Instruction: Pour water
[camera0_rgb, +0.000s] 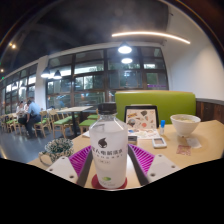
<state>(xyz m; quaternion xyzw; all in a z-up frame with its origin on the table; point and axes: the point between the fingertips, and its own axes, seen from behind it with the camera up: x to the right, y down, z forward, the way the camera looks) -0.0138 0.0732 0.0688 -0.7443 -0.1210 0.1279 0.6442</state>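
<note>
A single clear plastic water bottle (109, 150) with a black cap and white label stood upright between the fingers of the tongs (110, 166), both purple pads (81, 158) seemingly pressed to its sides, so the tongs were clenched on it. One white ceramic bowl (185, 123) sat beyond, rightward, near the far edge of the wooden table (205, 145), likely the pouring target.

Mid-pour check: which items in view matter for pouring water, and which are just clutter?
Job:
- water bottle, capped, between the gripper pads
- white bowl, a possible target

Lying about:
- small potted plant
- upright menu card
- phone or remote
</note>
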